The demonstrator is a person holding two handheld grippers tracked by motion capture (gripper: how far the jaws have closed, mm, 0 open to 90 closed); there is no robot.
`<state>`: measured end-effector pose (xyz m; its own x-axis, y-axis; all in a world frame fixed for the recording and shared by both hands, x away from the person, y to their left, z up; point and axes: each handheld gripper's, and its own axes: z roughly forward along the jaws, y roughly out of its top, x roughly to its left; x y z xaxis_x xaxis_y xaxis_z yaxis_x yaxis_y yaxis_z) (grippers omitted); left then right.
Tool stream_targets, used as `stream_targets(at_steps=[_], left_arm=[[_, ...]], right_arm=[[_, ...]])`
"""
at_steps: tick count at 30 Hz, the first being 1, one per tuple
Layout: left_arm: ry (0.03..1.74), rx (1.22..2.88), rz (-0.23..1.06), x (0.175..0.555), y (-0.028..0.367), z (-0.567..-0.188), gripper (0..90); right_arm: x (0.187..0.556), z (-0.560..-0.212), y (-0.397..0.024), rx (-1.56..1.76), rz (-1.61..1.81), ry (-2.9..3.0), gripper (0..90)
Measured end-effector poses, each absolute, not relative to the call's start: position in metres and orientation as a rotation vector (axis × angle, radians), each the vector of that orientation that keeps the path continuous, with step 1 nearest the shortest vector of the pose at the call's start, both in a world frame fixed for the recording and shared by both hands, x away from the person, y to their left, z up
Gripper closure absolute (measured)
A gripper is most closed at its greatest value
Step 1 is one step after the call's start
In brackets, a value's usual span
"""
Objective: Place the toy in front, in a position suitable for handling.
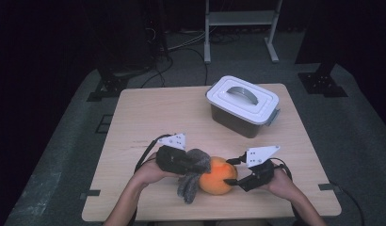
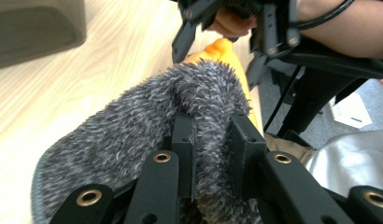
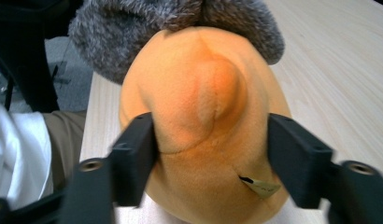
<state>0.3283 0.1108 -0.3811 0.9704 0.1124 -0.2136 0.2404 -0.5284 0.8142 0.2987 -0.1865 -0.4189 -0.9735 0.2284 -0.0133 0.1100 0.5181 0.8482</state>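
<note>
A round orange plush toy (image 1: 215,179) lies near the table's front edge, with a grey fuzzy piece (image 1: 190,186) draped against its left side. My left gripper (image 1: 200,165) is shut on that grey fuzz. In the left gripper view the jaws (image 2: 213,126) pinch a fold of the fuzzy piece (image 2: 133,130), and the orange toy (image 2: 222,49) peeks out behind it. My right gripper (image 1: 231,181) comes in from the right. Its two jaws (image 3: 210,140) straddle the orange toy (image 3: 203,88) and both pads touch its sides. The grey piece (image 3: 133,28) lies over the toy's far end.
A grey storage box with a white handled lid (image 1: 243,101) stands at the back right of the wooden table (image 1: 148,113). The person's forearms enter from the bottom edge. Cables and a white frame sit on the floor behind the table.
</note>
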Motion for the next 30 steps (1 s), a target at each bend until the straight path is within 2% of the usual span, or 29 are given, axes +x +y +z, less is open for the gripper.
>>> stream_targets(at_steps=[2, 6, 13, 23, 30], left_arm=[[0.233, 2.137, -0.159, 0.327, 0.106, -0.378, 74.2], [0.184, 2.167, -0.137, 0.325, 0.09, -0.367, 74.2], [0.125, 2.191, -0.129, 0.323, 0.065, -0.358, 74.2], [0.229, 2.103, -0.167, 0.334, 0.091, -0.374, 74.0], [0.18, 2.096, -0.128, 0.331, 0.076, -0.365, 74.1]], right_arm=[[0.297, -0.418, -0.184, 0.234, 1.43, 2.615, 44.4], [0.296, -0.415, -0.177, 0.169, 1.399, 2.604, 52.3], [0.291, -0.414, -0.168, 0.109, 1.385, 2.575, 52.9], [0.292, -0.419, -0.176, 0.121, 1.418, 2.563, 54.3], [0.291, -0.418, -0.17, 0.112, 1.413, 2.55, 54.4]])
